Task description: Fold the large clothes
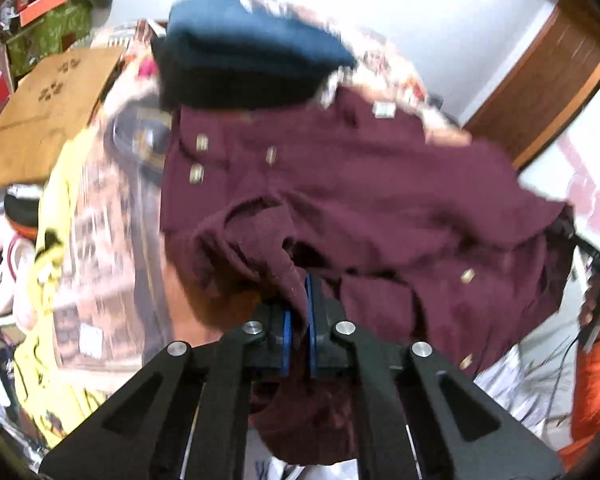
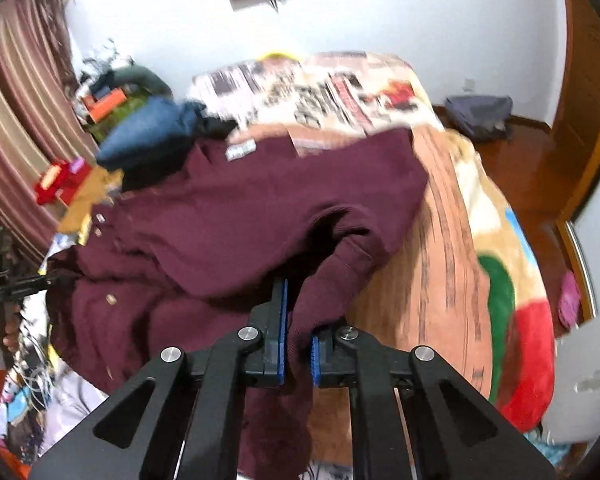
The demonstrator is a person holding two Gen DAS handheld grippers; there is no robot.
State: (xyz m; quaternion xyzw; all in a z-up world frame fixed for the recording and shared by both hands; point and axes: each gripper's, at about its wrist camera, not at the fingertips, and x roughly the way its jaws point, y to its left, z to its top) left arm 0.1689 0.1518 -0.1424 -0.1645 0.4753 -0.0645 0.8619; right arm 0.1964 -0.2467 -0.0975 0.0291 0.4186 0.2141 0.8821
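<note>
Maroon cardigan (image 1: 340, 184) lies on the patterned blanket (image 2: 452, 240), pinched by left gripper (image 1: 299, 312) and right gripper (image 2: 299, 332); folded blue clothes (image 1: 244, 40) sit just behind.

Maroon garment (image 1: 340, 184) matt knit cloth (metal btns); floor (image 2: 520, 168) glossy wood

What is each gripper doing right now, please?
Left gripper: shut on the maroon garment.
Right gripper: shut on the same maroon garment, at another edge.
</note>
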